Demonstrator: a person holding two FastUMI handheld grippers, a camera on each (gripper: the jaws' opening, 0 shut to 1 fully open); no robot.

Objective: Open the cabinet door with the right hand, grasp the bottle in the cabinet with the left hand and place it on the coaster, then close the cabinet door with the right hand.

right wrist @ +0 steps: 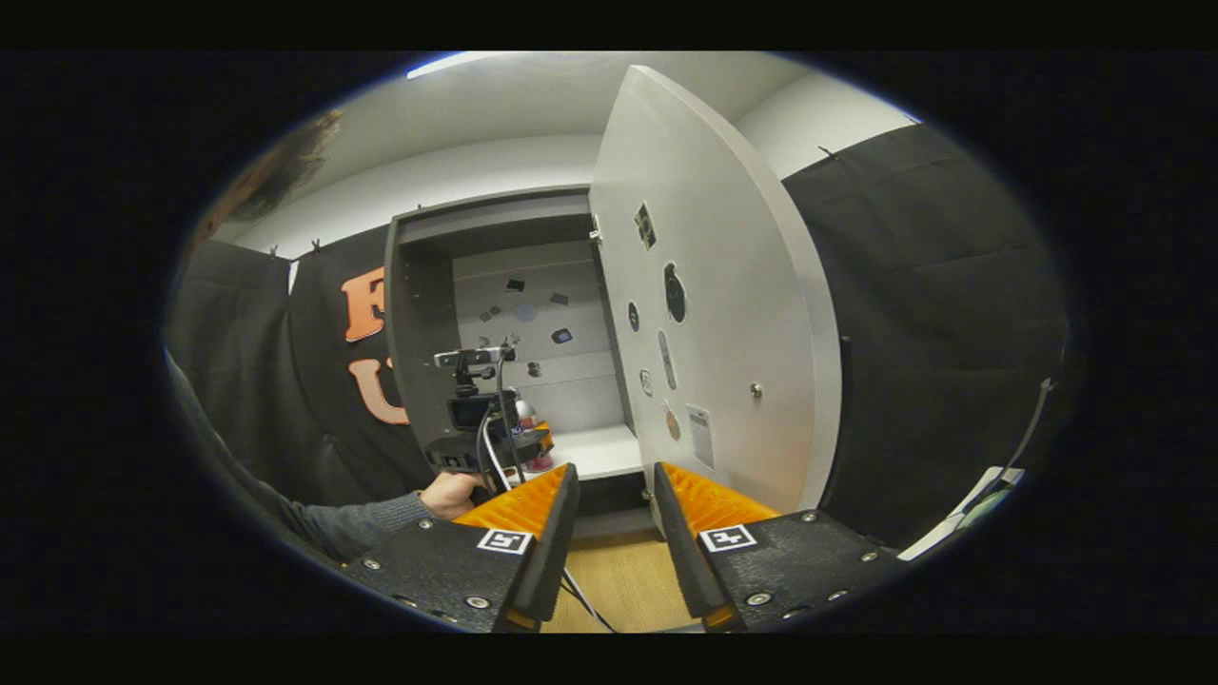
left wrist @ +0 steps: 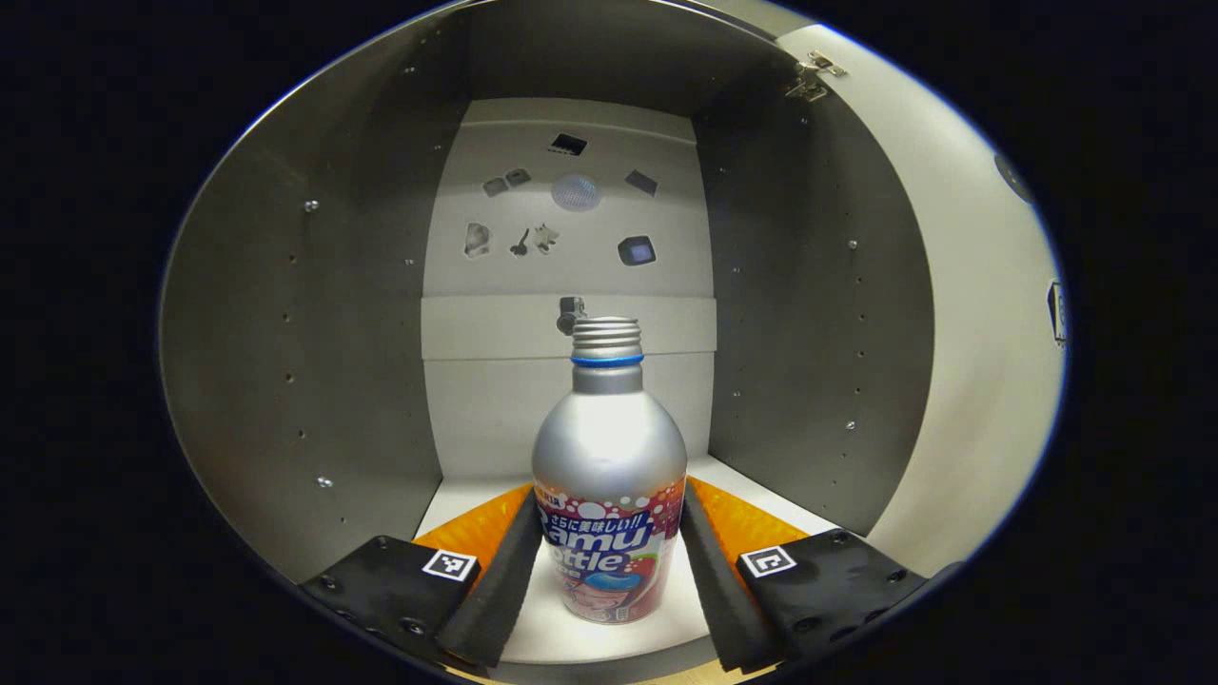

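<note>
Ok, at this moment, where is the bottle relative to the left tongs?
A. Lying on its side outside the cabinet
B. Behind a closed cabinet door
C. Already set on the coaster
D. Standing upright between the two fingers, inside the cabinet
D: the bottle stands upright on the cabinet shelf, between the fingers of the left tongs, with the cabinet door swung open.

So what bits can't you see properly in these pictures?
- Bottle: its back, turned away in the left gripper view; in the right gripper view the left gripper covers most of it.
- Small stickers on the cabinet door: too tiny to tell.
- Coaster: can't be made out.
</note>
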